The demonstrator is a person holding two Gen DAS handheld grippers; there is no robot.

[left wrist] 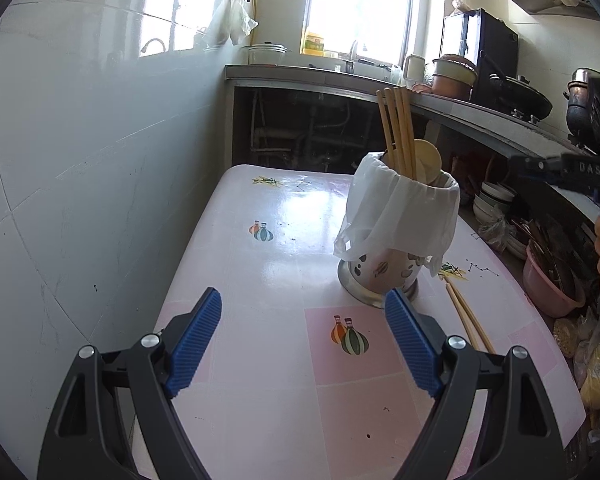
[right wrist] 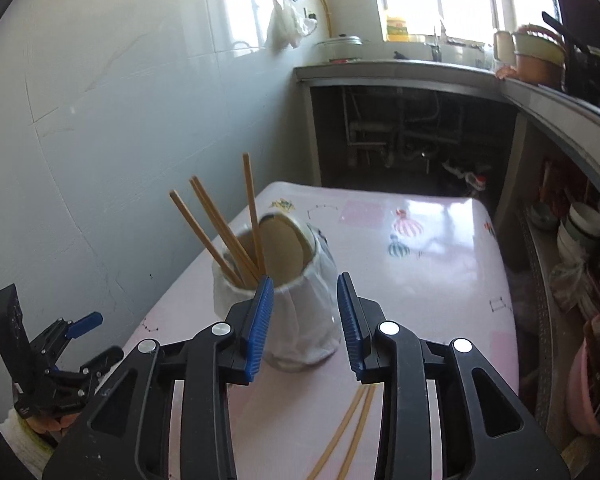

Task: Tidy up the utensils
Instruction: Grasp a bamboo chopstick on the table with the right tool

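- Chopsticks (right wrist: 342,432): one loose pair flat on the pink table (right wrist: 440,280), parallel, long axis running toward the utensil holder (right wrist: 300,320); four more (left wrist: 398,132) upright inside it, leaning.
- Right gripper (right wrist: 305,322): angled down, jaws partly apart, empty.
- Left gripper (left wrist: 302,344): wide, empty.

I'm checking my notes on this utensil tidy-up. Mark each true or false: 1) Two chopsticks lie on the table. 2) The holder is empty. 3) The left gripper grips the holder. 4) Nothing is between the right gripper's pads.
1) True: two chopsticks lie on the table beside the holder.
2) False: it holds upright chopsticks and a wooden spoon.
3) False: the left gripper is open and apart from it.
4) True: the right gripper is open and empty.
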